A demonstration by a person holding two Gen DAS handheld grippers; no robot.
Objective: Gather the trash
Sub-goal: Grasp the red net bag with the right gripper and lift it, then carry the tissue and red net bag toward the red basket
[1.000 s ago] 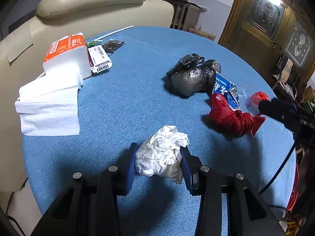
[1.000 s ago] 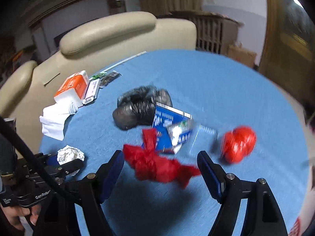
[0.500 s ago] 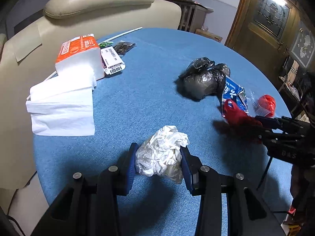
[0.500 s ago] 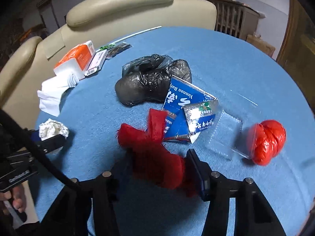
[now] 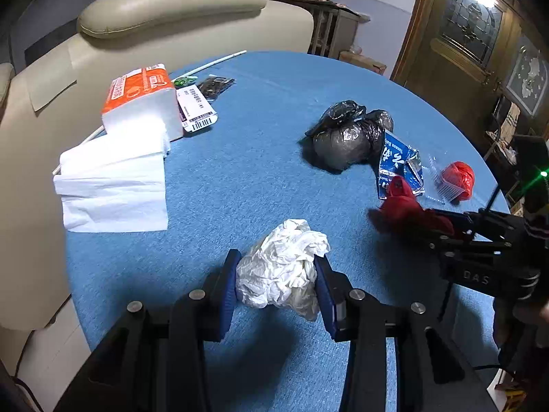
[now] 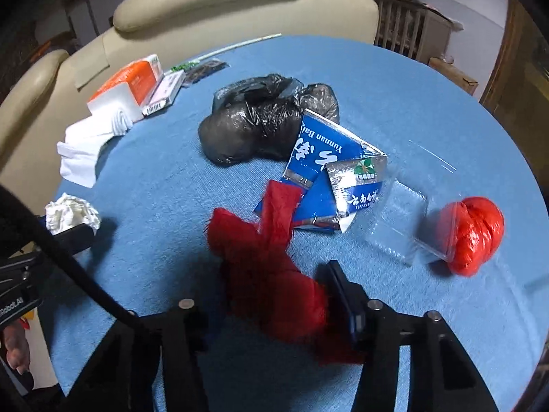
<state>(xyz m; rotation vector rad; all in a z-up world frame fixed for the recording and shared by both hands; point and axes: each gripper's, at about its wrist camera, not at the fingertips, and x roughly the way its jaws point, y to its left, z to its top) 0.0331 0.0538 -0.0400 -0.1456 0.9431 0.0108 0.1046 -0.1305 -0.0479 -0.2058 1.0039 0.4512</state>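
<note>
Left hand-held gripper (image 5: 276,286) clamped on a crumpled white tissue wad (image 5: 283,267), blue pads pressed against both sides, wad resting on or just above the blue counter (image 5: 240,178). Right hand-held gripper (image 6: 274,304) closed around a red crumpled wrapper (image 6: 264,257), one strip of it sticking up and away from the jaws toward the blue foil packet (image 6: 326,171). Same red wrapper (image 5: 401,206) seen from the left camera, pinched at the tip of the right tool, near the counter's right edge.

Beyond the red wrapper: blue foil packet lying flat, partly torn open, touching a black plastic bag (image 6: 260,123) bunched behind it. Just right of the packet, a clear plastic tray (image 6: 401,226), and against its far side a red plastic bag ball (image 6: 477,237). All of these loose on the counter, untouched.

At the far left of the counter: an orange-and-white tissue pack (image 5: 140,103) with white sheets (image 5: 113,185) spilling out toward the edge, a barcode-labelled card (image 5: 197,110) just beside it, a small dark sachet (image 5: 214,84) behind that, and a thin white stick (image 5: 212,63) along the rim. Cream armchair (image 5: 164,17) standing behind the counter, wooden door (image 5: 463,44) at the right. Part of a hand (image 6: 15,350) visible at the lower left of the right camera view, under the left tool.
</note>
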